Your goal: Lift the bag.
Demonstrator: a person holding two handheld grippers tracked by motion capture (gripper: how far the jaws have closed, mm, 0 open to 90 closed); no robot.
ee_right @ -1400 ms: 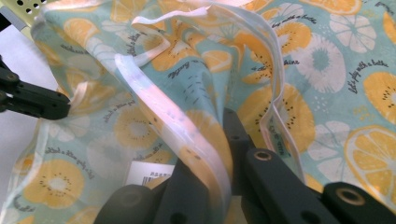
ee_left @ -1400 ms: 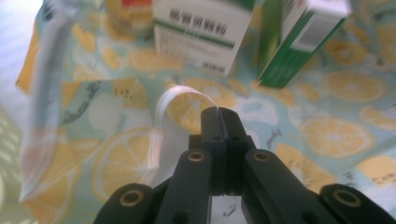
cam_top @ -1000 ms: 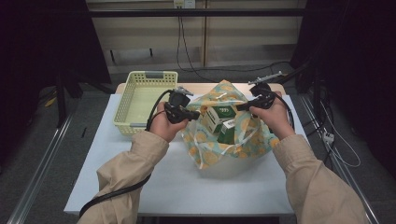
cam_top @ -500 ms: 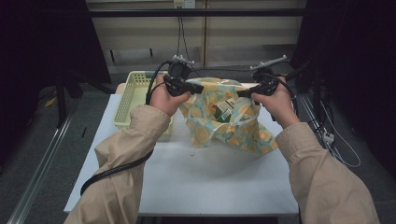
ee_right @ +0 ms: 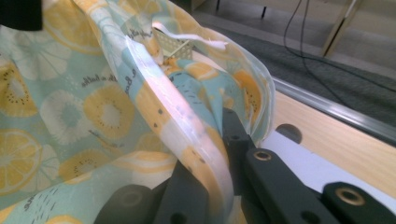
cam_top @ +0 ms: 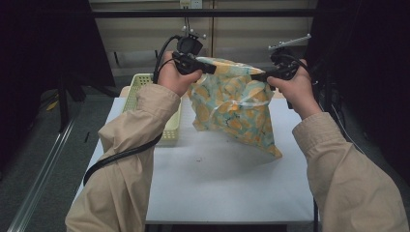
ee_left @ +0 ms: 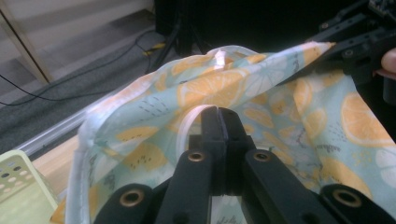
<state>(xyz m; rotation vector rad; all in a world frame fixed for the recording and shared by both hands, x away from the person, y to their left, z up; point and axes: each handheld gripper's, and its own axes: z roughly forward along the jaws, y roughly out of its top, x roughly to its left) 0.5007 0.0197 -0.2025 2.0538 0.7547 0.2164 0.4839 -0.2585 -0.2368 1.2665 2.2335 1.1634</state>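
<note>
White table [cam_top: 217, 193] with a pale yellow-green perforated basket [cam_top: 171, 128] at its far-left corner.

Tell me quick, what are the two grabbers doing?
Left gripper: closed, pinching one top edge of the lemon-print bag.
Right gripper: closed, pinching the bag's other top edge.

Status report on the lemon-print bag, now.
Left gripper and right gripper both shut on the lemon-print fabric bag, one each side of its rim. Bag hangs above white table. Nothing obstructing.
</note>
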